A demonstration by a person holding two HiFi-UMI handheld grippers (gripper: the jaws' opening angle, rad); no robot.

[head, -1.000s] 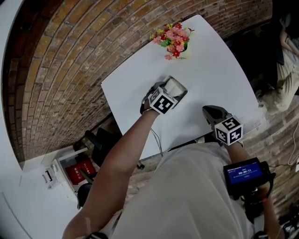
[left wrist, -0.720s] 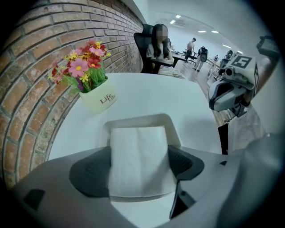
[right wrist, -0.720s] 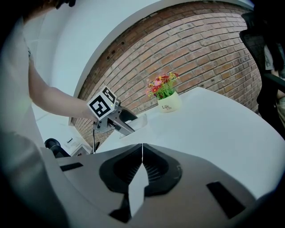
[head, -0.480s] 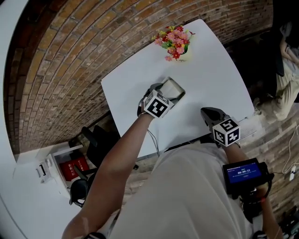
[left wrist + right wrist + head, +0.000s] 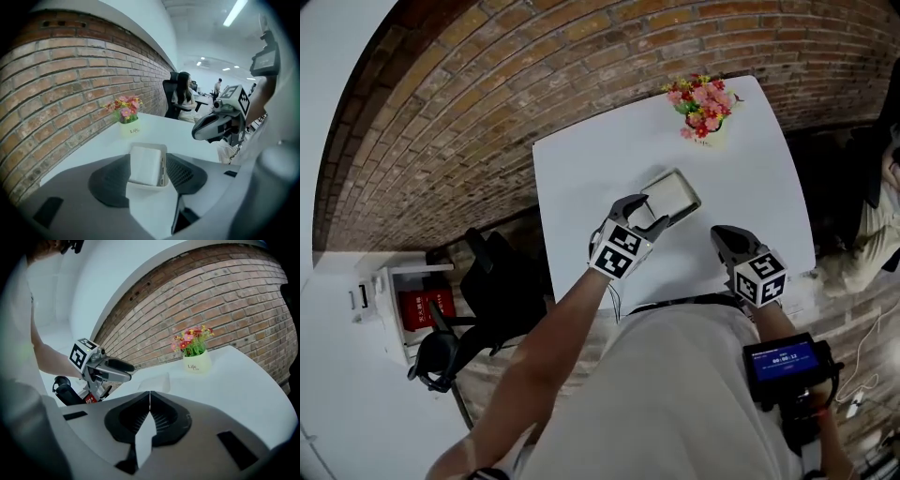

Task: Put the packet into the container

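The left gripper (image 5: 642, 214) hangs just above the near end of the container (image 5: 162, 169), which sits on the white surface (image 5: 581, 187). Its 2 jaws stand about half apart and have just been closing. Neither pad presses on anything, and the container shows through the gap between them, just past the tips. The white packet (image 5: 145, 164) lies flat inside the container, filling most of it. To the right of the container, a little apart from it, the right gripper (image 5: 150, 397) has its jaws pressed together with nothing between them. Beyond the container stands a small pot of flowers (image 5: 703, 98).
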